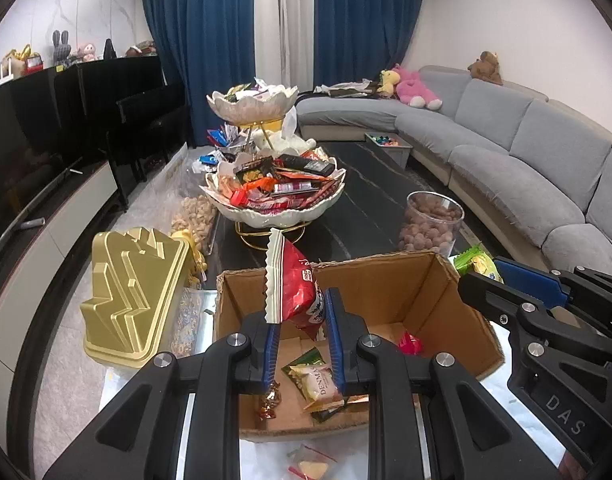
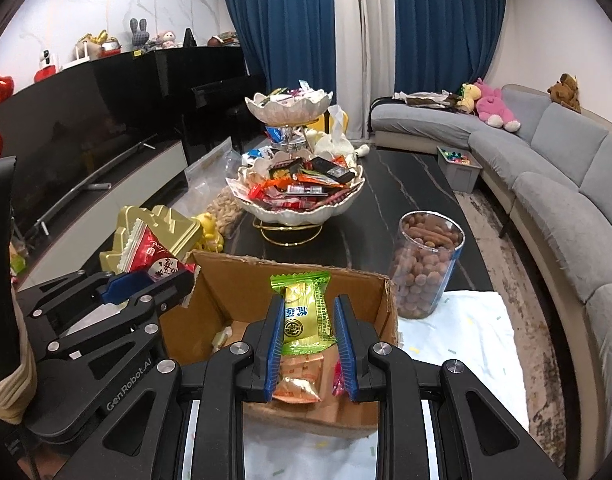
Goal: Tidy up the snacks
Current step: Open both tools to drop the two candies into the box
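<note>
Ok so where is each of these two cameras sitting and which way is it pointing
Left wrist view: sits on the left gripper, looking forward and down into the cardboard box; its fingers clamp a red snack packet, and the right gripper shows at right.
Right wrist view: sits on the right gripper, aimed likewise; it clamps a green-and-yellow snack packet, and the left gripper shows at left.
Shared: the box, the two-tier snack bowl stand, the jar of brown snacks, the gold tin and the grey sofa.

Red snack packet (image 1: 296, 292) and green-yellow snack packet (image 2: 308, 312), both upright above open cardboard box (image 1: 390, 292).
</note>
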